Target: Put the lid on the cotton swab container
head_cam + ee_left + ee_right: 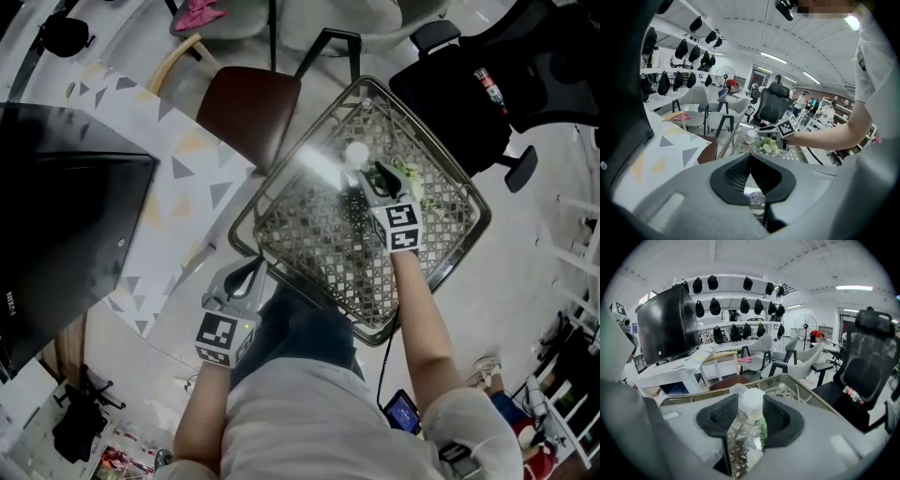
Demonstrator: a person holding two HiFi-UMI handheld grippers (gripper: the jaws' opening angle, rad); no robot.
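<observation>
Overhead strip lights and shelves of dark helmets frame a workroom full of chairs, where a glass tabletop [319, 246] with a woven rim stands beside a white table [178, 187] printed with triangles. A black monitor [56, 216] sits on that white table, a brown chair seat [248, 108] is tucked between the two, and a black office chair [487, 84] stands at the far side.

The cotton swab container [356, 153] [750, 136] [752, 401] stands upright on the glass near the far corner, its white top uncovered. The right gripper [370, 173] [761, 133] [740, 413] reaches out over the glass to it; its tongs are apart, and the container shows between their tips. Whether the pads press on it I cannot tell. A clear piece [729, 390] lies just beside the container; I cannot tell if it is the lid. A green sprig [405, 173] [766, 145] lies on the glass next to the right gripper.

The left gripper [246, 277] [750, 157] hangs off the near edge of the tabletop, close to the person's body, well apart from the container. Its tongs are together at the tips, with nothing between them.
</observation>
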